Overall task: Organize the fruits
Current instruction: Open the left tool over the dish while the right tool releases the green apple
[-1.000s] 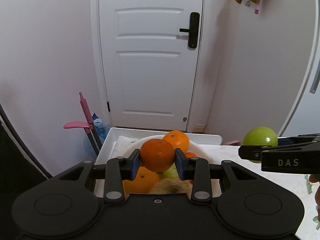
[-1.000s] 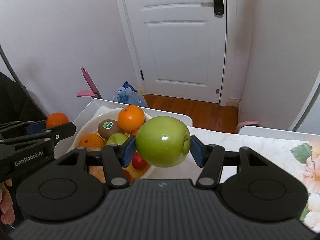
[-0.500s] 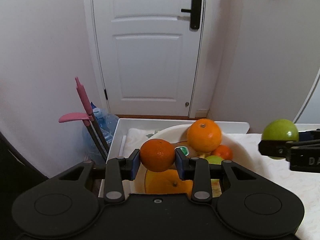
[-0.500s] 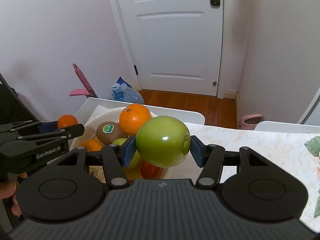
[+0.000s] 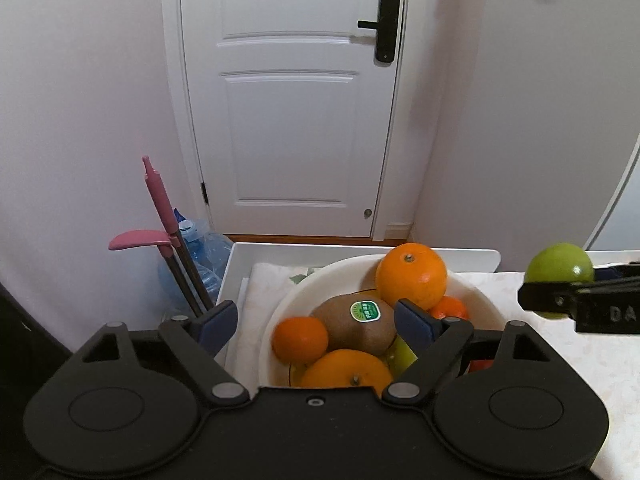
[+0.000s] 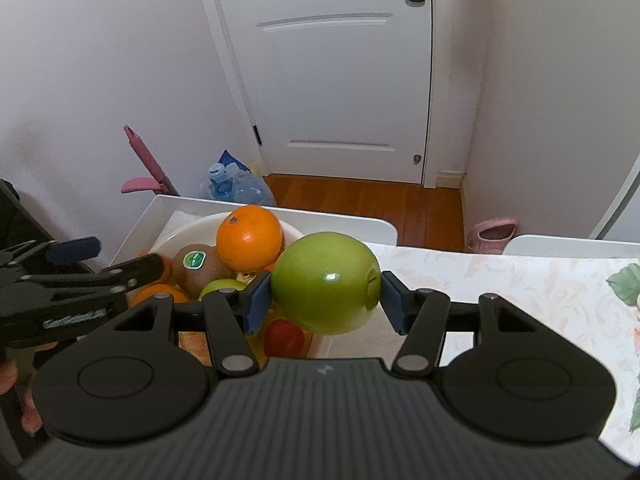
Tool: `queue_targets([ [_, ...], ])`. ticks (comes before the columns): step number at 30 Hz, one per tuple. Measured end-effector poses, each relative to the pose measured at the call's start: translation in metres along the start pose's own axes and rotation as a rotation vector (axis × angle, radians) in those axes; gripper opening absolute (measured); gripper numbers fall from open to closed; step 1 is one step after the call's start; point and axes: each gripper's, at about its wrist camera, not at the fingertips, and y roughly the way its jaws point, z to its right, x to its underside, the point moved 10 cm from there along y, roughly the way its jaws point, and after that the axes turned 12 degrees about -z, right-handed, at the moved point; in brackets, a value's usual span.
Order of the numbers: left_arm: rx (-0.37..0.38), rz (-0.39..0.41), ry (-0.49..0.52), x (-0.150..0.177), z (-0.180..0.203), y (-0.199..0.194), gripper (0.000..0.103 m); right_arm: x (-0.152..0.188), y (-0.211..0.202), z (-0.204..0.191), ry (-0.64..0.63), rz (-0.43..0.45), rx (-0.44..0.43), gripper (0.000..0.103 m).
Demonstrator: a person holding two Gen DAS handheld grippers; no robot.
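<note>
We note the left tool (image 5: 316, 326) with jaws spread wide and nothing between them, hovering just above the near-left side of the bowl (image 5: 280, 308). A small orange (image 5: 300, 339) sits inside the bowl against its left wall, touching the kiwi (image 5: 354, 330) with the green sticker. Behind the kiwi a large orange (image 5: 411, 276) tops the pile, and another orange (image 5: 346, 368) lies at the near rim.

The right tool (image 6: 324, 298) is clamped on a green apple (image 6: 326, 282) — blue pads bear on both sides, stem end facing right. The apple hangs in the air just past the bowl's right rim, over the seam between the bowl and the floral cloth on the worktop (image 6: 520, 280). A red fruit (image 6: 284, 338) shows beneath it, at the bowl's right edge.

Our judgement: the step in hand is setting the apple down in the bowl. The pile is already heaped, so a drop from height could set the large orange rolling. We would carry the apple toward the bowl's centre, lower it until it rests in a hollow between fruits, and only then ease the jaws apart — slowly, both pads clearing at once. The left tool should back away from the bowl's left side so the two do not collide.
</note>
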Motion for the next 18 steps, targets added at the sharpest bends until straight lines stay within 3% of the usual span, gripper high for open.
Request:
queue_targets([
  [9, -0.001, 0.008, -0.062, 0.013, -0.009, -0.030, 0.089, -0.008, 0.002, 0.002, -0.025, 0.001, -0.007, 0.073],
  [18, -0.016, -0.004, -0.084, 0.031, -0.018, -0.042, 0.089, -0.002, 0.025, -0.007, -0.042, -0.024, -0.067, 0.073],
])
